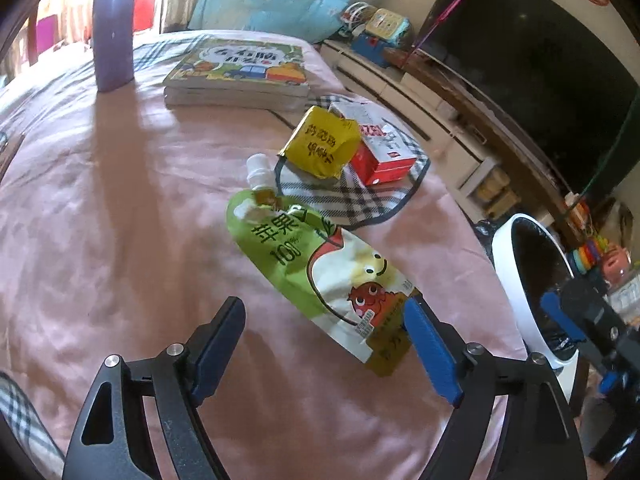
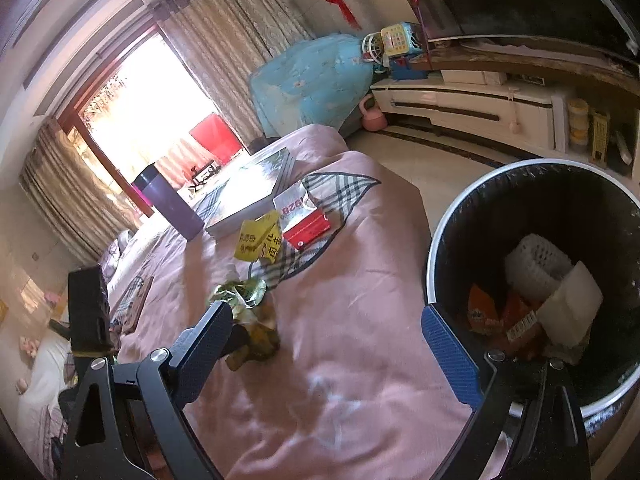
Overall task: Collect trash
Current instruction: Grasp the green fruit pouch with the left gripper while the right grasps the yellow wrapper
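A green pouch (image 1: pixel 320 264) lies flat on a pink bedcover (image 1: pixel 120 208), its long axis running diagonally, white cap pointing away toward a yellow wrapper (image 1: pixel 322 144) and red box (image 1: pixel 380 152). The left gripper (image 1: pixel 328 344) is spread wide, its right finger overlapping the pouch's near corner; contact is unclear. The right gripper (image 2: pixel 332 344) hangs open beside a bin (image 2: pixel 448 216), partly cut off.

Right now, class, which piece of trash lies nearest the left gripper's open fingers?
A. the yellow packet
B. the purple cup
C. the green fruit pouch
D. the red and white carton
C: the green fruit pouch reaches down between the left gripper fingers, its bottom edge beside the blue pad.
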Available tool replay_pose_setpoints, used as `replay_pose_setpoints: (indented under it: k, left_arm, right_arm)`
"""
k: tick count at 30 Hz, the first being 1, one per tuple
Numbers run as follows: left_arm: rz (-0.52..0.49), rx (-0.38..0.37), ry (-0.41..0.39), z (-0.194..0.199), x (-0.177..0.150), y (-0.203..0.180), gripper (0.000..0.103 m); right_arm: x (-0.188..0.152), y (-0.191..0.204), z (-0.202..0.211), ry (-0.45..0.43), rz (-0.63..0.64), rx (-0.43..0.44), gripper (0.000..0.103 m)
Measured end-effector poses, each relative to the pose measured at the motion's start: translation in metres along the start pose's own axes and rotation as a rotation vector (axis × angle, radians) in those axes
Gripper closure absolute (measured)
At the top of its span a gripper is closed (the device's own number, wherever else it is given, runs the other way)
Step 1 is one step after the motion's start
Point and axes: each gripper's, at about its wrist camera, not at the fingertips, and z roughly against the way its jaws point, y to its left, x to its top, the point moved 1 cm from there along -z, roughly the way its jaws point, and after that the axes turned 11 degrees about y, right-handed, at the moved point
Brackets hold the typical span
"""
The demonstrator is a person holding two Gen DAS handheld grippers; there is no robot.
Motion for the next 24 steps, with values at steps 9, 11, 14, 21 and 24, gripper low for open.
replay_pose_setpoints:
  k: [9,11,14,21,24]
  left_arm:
    - [-0.107,-0.05,-0.008,0.005,-0.008,0.018,0.095]
    - [-0.116,-0.064,0.006,0.004,-0.01,0.022,0.097]
    - [-0.094,-0.087,0.023,0.006,-0.013,0.034,0.097]
    - [0.028,-0.102,0.024,0.023,-0.021,0.08,0.08]
    - [0.068,-0.075,-0.001,0.035,-0.026,0.098,0.068]
  right_arm:
    - [0.01,0.015,-0.034,0.05,0.047,0.033,0.007]
    - [0.01,0.02,-0.043,0.067,0.061,0.037,0.01]
    - [0.011,0.027,-0.055,0.092,0.089,0.036,0.015]
    - [0.003,0.038,-0.078,0.2,0.138,0.048,0.07]
    - [-0.003,0.052,-0.086,0.223,0.171,0.081,0.081]
